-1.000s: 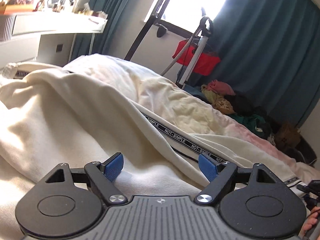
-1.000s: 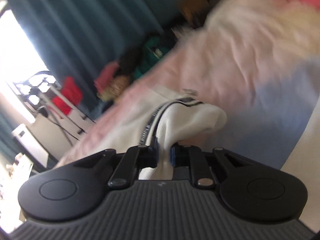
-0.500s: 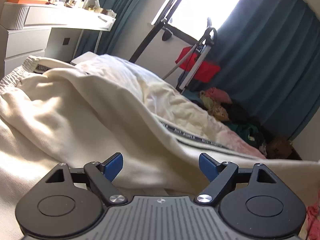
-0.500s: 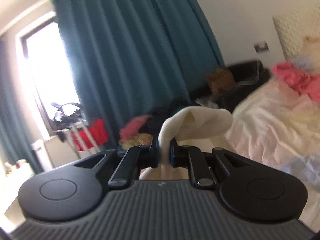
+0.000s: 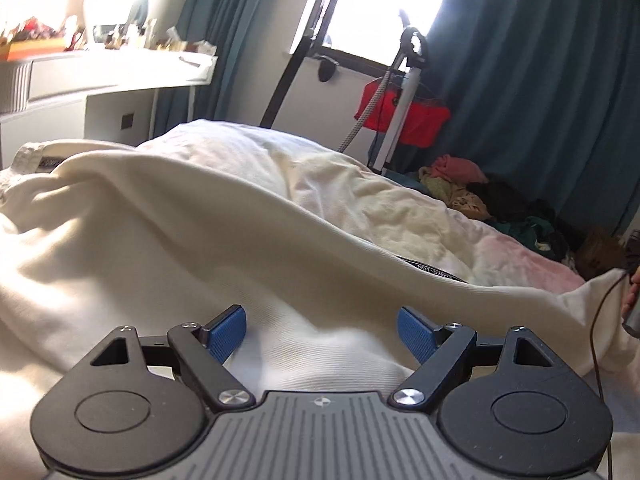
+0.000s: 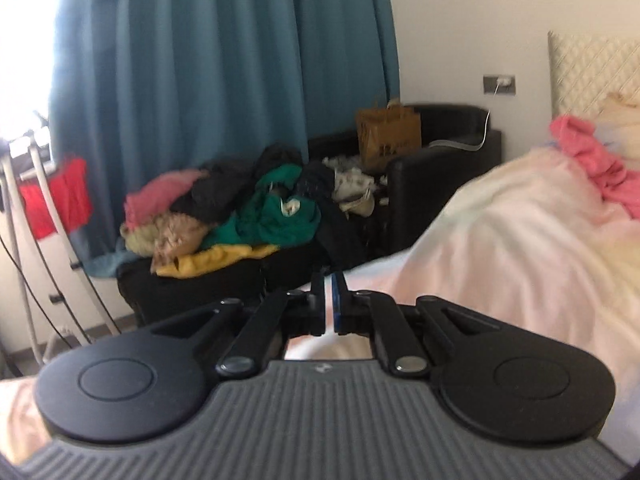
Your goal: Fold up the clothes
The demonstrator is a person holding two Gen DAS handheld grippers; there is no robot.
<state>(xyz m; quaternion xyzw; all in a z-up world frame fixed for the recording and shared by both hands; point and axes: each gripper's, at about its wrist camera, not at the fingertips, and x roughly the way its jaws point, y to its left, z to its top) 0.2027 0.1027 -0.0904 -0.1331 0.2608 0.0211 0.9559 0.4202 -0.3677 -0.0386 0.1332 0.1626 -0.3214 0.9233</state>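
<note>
My left hand-held gripper [image 5: 320, 332] is spread wide, its blue pads [image 5: 224, 330] holding nothing, and it sits low over the cream garment [image 5: 168, 240], whose ribbed cloth fills the gap between the pads and spreads ahead and to the left. Just beyond, to the right, a black lettered strap [image 5: 438, 273] shows under a raised fold of that garment, which runs off to the far right edge. My right hand-held gripper [image 6: 329, 300] has its fingers drawn almost together with only a thin slit between them; I cannot tell whether any cloth is caught there. Pale bedding [image 6: 520, 240] lies under it and to its right, with a pink garment [image 6: 596, 164] farther right on the bed. Farther ahead of the right one, a heap of clothes [image 6: 256, 208] rests on a black sofa [image 6: 432, 160] beside a brown paper bag [image 6: 388, 132]. Behind everything hangs a teal curtain [image 6: 224, 72].
</note>
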